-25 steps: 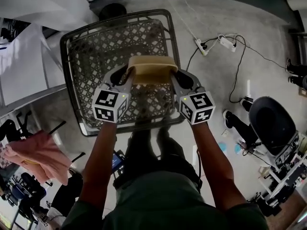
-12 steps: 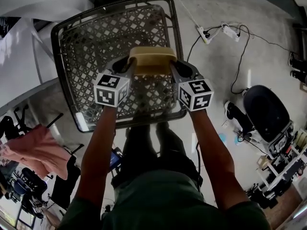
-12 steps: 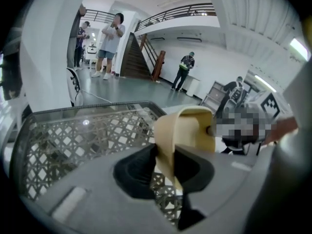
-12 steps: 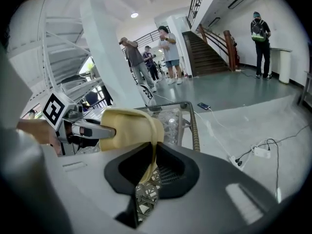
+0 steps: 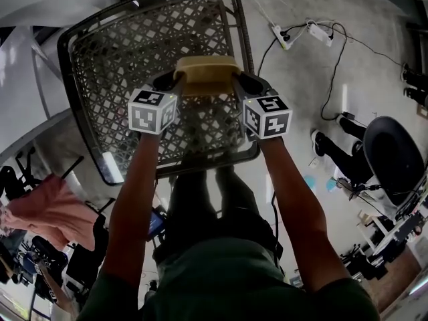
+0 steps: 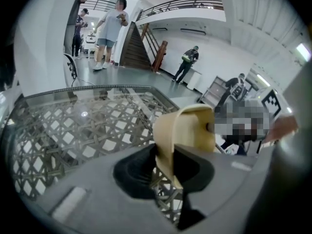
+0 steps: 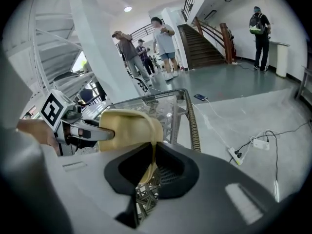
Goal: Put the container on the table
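Note:
A tan, soft-walled container (image 5: 206,72) hangs between my two grippers over the glass-topped table (image 5: 107,52) with its woven lattice base. My left gripper (image 5: 175,83) is shut on the container's left rim. The right gripper (image 5: 237,83) is shut on its right rim. In the left gripper view the container wall (image 6: 187,130) is pinched thin between the left gripper's (image 6: 165,162) dark pads. The right gripper view shows the other wall of the container (image 7: 129,128) pressed the same way in the right gripper (image 7: 152,165). Whether the container's bottom touches the glass is hidden.
The table's braided rim (image 5: 243,42) runs close on the right. A power strip and cables (image 5: 294,35) lie on the floor beyond it. An office chair (image 5: 394,162) stands at the right and a pink cloth (image 5: 47,212) at the lower left. People (image 6: 109,28) stand near the stairs.
Both grippers have sunk toward the tabletop with the container held between them. The grip on both rims looks the same.

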The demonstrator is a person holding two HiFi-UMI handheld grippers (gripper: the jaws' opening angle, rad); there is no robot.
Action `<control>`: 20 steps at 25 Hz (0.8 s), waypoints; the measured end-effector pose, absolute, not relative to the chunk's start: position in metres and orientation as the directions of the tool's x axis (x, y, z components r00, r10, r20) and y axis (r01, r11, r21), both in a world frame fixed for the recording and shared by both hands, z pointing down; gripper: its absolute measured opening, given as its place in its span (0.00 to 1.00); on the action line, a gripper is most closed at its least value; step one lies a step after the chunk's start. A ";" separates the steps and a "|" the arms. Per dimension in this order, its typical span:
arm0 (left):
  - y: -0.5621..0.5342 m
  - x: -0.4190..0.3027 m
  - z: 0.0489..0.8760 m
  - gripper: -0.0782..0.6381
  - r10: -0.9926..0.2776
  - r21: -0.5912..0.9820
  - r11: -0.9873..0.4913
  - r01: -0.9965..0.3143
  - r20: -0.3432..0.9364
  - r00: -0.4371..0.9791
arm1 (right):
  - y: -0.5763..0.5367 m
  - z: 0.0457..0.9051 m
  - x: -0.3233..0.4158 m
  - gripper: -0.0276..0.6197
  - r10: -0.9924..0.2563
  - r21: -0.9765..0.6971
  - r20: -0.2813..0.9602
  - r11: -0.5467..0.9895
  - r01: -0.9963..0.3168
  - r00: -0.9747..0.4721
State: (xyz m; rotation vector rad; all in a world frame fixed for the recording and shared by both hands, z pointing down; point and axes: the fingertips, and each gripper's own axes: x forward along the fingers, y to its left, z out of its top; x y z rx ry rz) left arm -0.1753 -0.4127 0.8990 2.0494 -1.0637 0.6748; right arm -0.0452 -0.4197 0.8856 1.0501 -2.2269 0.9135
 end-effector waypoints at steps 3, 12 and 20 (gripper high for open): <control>-0.417 -0.177 0.908 0.22 -0.457 0.377 -0.393 -0.839 0.712 0.534 | -0.426 0.892 -0.048 0.10 -0.464 -0.350 0.682 0.472 -0.809 -0.566; -0.420 -0.176 0.922 0.27 -0.423 0.381 -0.412 -0.828 0.724 0.544 | -0.435 0.909 -0.050 0.13 -0.438 -0.339 0.725 0.443 -0.830 -0.531; -0.414 -0.177 0.917 0.32 -0.405 0.382 -0.438 -0.814 0.724 0.558 | -0.433 0.917 -0.049 0.16 -0.405 -0.334 0.768 0.409 -0.849 -0.497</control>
